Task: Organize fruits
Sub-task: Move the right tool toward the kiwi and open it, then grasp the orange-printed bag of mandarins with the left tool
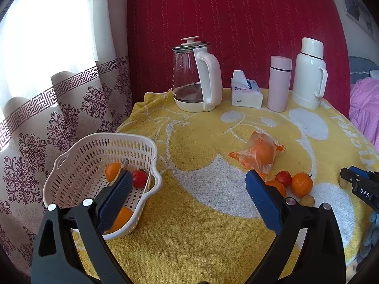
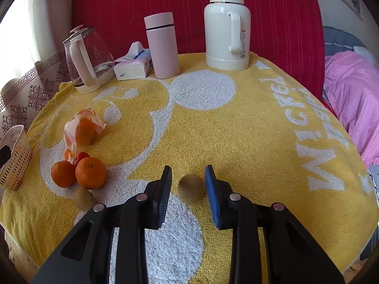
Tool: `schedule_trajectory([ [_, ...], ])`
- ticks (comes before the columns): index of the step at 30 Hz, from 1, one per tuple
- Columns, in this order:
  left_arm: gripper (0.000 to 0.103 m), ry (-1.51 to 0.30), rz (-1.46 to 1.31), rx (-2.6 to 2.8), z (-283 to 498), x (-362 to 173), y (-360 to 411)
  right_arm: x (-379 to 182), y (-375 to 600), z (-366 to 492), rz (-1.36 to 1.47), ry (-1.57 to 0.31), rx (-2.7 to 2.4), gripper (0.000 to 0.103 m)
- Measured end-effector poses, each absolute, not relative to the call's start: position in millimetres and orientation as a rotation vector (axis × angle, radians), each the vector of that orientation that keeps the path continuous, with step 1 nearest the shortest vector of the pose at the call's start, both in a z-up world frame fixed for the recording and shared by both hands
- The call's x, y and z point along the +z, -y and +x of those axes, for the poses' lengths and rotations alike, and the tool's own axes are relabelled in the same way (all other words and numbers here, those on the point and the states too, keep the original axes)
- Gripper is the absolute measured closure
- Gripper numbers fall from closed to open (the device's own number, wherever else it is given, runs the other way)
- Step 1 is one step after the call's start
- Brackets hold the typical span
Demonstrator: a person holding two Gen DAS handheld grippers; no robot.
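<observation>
Red quilted fabric backs a desk (image 2: 236, 127) draped in a yellow and white towel, with a glass kettle (image 1: 194, 78), a tissue pack (image 1: 246, 92), a pink flask (image 1: 279, 82) and a white thermos (image 1: 309, 73) lined along the far edge.

At the left corner stands the white basket (image 1: 78, 165), already holding two oranges and a red fruit. The left gripper (image 1: 189, 196) hangs beside it with its jaws wide apart and nothing between them.

The right gripper (image 2: 188, 184) is low over the towel, its jaws apart on either side of a brown kiwi (image 2: 191, 188); neither pad touches the fruit as far as I can tell, so the grasp looks about to be made, not made.

Still outside the basket are a bagged orange (image 2: 83, 130), two loose oranges (image 2: 90, 172), a small red fruit (image 2: 79, 157) wedged behind them, and a second kiwi (image 2: 83, 198) just beside them.

The kiwi is round and sits on soft pile, so if one pad meets it first it may roll out of the gap or squirt forward. A hard squeeze could bruise it. On the carry to the basket, a low path would likely knock the cluster of oranges, and the left gripper stands near the same drop spot.
</observation>
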State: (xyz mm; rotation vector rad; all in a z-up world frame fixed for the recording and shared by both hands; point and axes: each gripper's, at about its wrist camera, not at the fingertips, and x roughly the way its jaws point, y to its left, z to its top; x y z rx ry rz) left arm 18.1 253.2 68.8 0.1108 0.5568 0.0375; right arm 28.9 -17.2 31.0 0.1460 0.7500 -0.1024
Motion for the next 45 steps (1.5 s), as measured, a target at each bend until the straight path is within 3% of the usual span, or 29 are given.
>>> schedule_trajectory([
  [22, 0.006, -0.789, 0.120, -0.202, 150, 25, -168, 27, 21, 28, 0.212, -0.762, -0.050, 0.074],
  [24, 0.011, -0.796, 0.112, -0.221, 155, 23, -166, 27, 21, 28, 0.215, -0.763, -0.045, 0.074],
  [29, 0.035, -0.831, 0.106, -0.281, 162, 13, -158, 27, 21, 28, 0.218, -0.764, -0.038, 0.074],
  [32, 0.040, -0.851, 0.115, -0.272, 163, 2, -157, 27, 21, 28, 0.217, -0.765, -0.036, 0.074],
  [45, 0.049, -0.800, 0.070, -0.257, 154, 8, -166, 28, 21, 28, 0.212, -0.763, -0.035, 0.074],
])
